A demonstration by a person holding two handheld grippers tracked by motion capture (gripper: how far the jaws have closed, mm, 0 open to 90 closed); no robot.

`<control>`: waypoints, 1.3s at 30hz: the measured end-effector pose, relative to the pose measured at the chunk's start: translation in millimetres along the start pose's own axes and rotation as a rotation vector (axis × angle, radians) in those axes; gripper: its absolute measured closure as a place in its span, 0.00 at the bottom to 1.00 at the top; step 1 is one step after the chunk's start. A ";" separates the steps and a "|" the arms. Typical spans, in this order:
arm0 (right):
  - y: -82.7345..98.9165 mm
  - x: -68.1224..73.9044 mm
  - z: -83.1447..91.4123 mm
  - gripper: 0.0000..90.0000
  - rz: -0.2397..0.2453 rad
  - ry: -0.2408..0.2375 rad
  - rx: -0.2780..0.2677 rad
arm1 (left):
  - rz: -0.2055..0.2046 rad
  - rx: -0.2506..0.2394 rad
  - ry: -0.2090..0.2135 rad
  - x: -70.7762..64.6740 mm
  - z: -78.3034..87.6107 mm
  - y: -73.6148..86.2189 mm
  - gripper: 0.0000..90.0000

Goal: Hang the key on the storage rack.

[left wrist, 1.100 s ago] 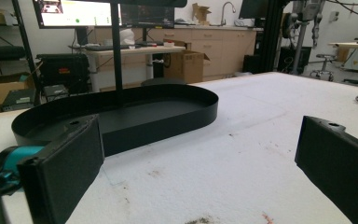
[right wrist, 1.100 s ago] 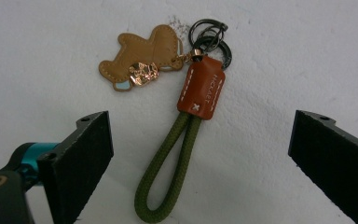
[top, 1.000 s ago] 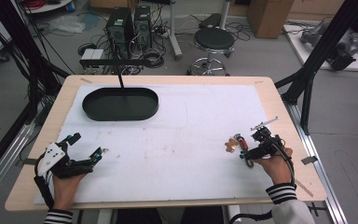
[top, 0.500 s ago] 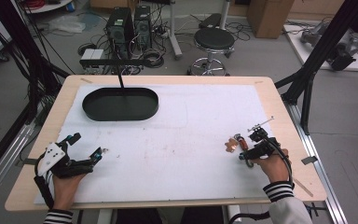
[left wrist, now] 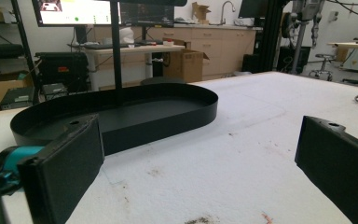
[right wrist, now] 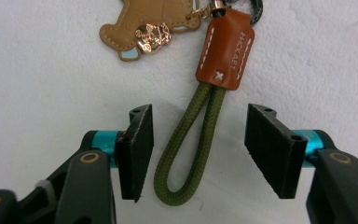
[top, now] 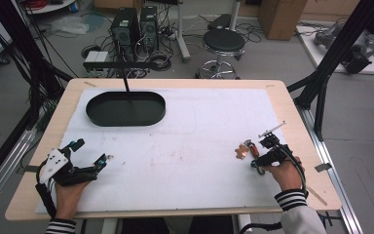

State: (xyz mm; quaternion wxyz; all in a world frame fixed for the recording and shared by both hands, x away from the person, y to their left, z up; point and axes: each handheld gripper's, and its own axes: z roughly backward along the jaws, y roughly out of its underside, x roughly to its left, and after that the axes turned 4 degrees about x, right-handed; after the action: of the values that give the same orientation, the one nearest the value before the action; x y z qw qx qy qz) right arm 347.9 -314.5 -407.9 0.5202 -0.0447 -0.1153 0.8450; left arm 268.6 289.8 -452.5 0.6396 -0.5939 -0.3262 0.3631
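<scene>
Setting: workshop room with computer towers, a stool and cables on the floor; pale wooden table (top: 292, 105) topped by a white fibrous mat (top: 199, 131), faintly stained.
Right gripper (right wrist: 199, 140): black jaws have just been closing and stand half apart; the pads do not yet touch the cord that lies between them.
Task thing: olive-green braided cord loop (right wrist: 189, 156) of a keyring, flat on the mat at the table's right side.
Key relation: the loop's long axis runs straight away from the right gripper, along its line of sight and across the closing direction; the closed bend lies deepest between the pads, nearer the pad on the left of the right gripper view.
Attached parts: stitched brown leather tab (right wrist: 226, 49) at the loop's far end; beyond it a tan leather charm (right wrist: 144, 21) with a gold ornament.
Nearer hand: right; the left is well apart.
Left gripper (left wrist: 196, 172): jaws wide apart, nothing between them.
Beyond: shallow oval black tray (left wrist: 168, 109), smooth-walled, a black post rising from it.
</scene>
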 end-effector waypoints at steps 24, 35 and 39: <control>-4.7 2.5 -0.7 0.71 0.030 0.004 0.048 | 0.000 0.000 0.000 0.0 0.1 0.0 0.02; -8.9 7.2 -1.7 0.87 0.074 0.028 0.085 | 0.002 0.001 0.000 0.1 0.3 -0.1 0.02; -9.3 9.0 -1.4 0.88 0.093 0.035 0.091 | 0.003 0.001 0.001 0.3 0.4 -0.1 0.02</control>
State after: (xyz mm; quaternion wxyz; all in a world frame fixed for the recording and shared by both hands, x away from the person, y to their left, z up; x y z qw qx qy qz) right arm 352.3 -302.3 -406.6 0.4839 -0.0410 -0.0657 0.8717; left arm 268.4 290.3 -452.4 0.6393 -0.5942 -0.3249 0.3641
